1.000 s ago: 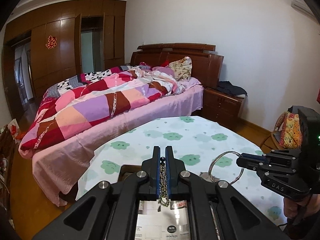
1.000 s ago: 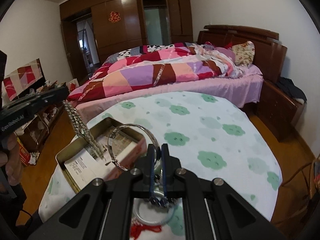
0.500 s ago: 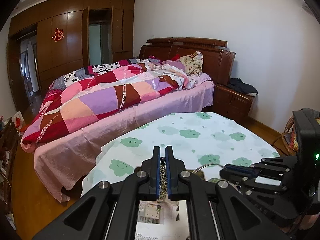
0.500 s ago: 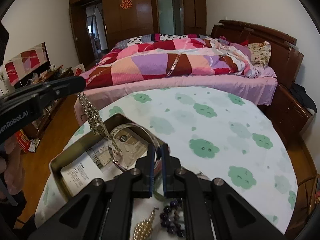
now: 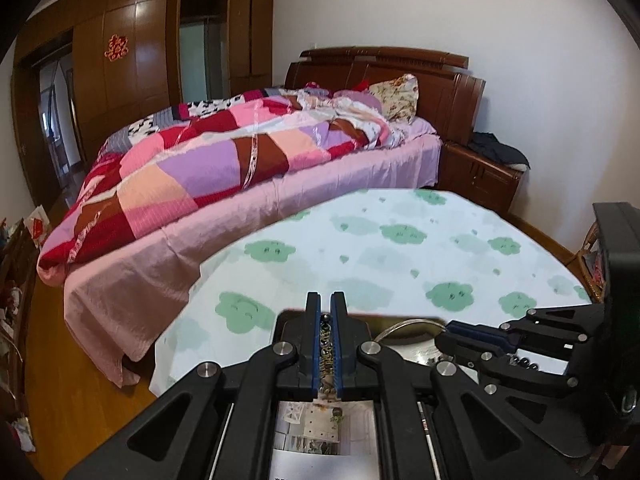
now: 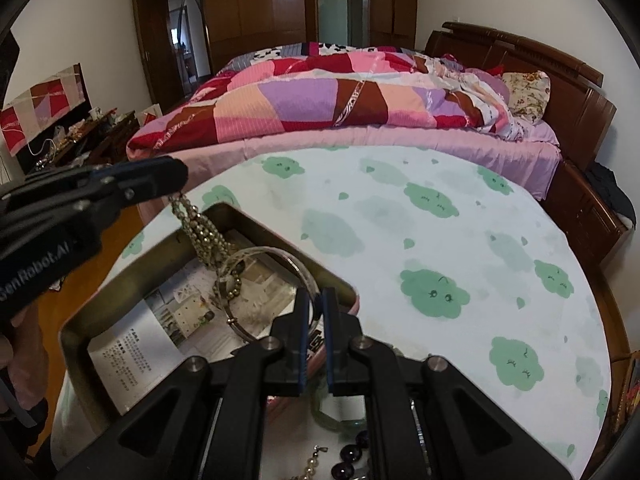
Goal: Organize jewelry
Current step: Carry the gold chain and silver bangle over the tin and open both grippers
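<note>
On the tabletop (image 6: 460, 220): a metal tray (image 6: 256, 222) lined with a printed sheet, at the near left edge; cloth with green clouds
Left tool (image 5: 325, 320): clamped on a beaded chain (image 6: 200, 232); the chain hangs down into the tray
Right tool (image 6: 314, 312): clamped on a thin bangle (image 6: 280, 256), held over the tray; chain and bangle overlap, contact unclear
Beside the tray: dark beads (image 6: 352, 456) and a pale necklace (image 6: 310, 466) under the right tool
Behind: a bed (image 6: 360, 92)

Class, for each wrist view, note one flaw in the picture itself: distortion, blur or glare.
Left wrist view: fisheye bends the wardrobe and darkens the corners; the table edge looks soft. Right wrist view: the headboard bows; the near beads are blurred.
</note>
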